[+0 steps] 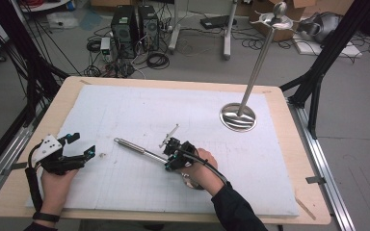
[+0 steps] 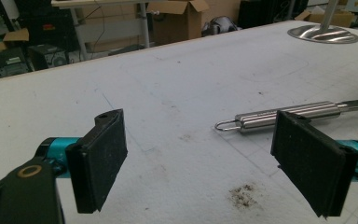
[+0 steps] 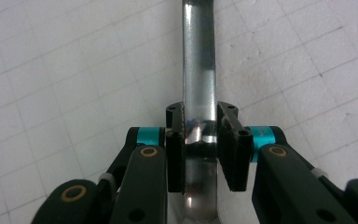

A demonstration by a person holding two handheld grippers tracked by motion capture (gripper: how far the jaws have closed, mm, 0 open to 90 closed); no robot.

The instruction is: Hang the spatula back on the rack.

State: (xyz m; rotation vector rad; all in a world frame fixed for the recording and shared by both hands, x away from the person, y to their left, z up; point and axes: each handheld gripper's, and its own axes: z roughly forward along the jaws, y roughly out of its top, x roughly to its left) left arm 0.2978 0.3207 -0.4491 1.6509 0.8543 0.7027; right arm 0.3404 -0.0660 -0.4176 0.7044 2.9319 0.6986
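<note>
We see the right gripper (image 1: 172, 153) near the middle of the table (image 1: 289, 126), a little toward the near edge, and its jaws are closed tightly on the flat metal shaft of a steel utensil (image 1: 137, 148). In the right gripper view the two black pads (image 3: 175, 154) press on both sides of this shaft (image 3: 198, 84), which runs straight away from the camera over the white gridded mat (image 3: 56, 70). The utensil lies flat on the mat (image 1: 139, 110), with its round handle pointing toward the left edge of the table; the handle ends in a small wire loop (image 2: 224, 125). What kind of head the utensil has we cannot tell, because the gripper covers it.

The left gripper (image 1: 83, 146) rests near the near left corner of the table, and its jaws stand wide open with nothing between them. In the left gripper view the utensil handle (image 2: 289, 115) lies beyond its pads, apart from them.

A metal stand (image 1: 238, 117) with a round base is near the far right corner of the mat.
</note>
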